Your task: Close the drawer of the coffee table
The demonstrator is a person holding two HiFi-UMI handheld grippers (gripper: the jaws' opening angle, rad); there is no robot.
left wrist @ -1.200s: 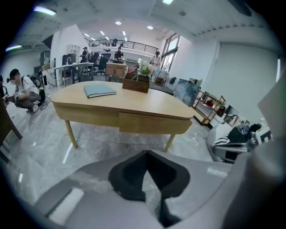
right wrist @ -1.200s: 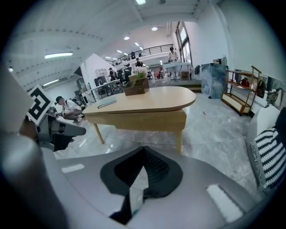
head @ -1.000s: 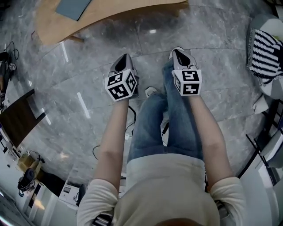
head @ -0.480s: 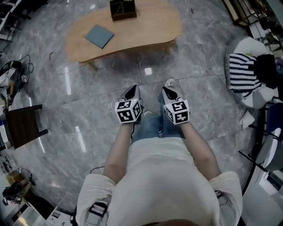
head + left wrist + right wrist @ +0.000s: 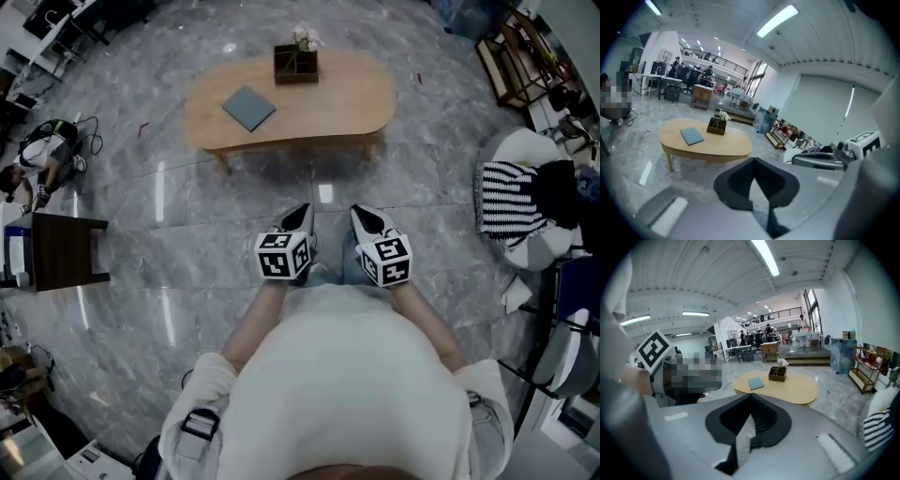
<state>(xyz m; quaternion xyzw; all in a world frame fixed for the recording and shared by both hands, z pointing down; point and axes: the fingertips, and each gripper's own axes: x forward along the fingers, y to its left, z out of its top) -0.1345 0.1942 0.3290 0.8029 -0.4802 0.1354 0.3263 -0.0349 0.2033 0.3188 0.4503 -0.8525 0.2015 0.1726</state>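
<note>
Coffee table (image 5: pixel 328 98) stands well beyond closed left gripper (image 5: pixel 301 214) and right gripper (image 5: pixel 362 216).

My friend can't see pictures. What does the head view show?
A person looks down at a shut left claw and a shut right claw held side by side, pointing toward a wooden coffee table. A blue book and a flower box sit on it.

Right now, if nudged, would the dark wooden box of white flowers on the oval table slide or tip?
Probably slide: the dark wooden box looks low and broad on the smooth wooden oval table. Its white flowers look delicate and could bend.
</note>
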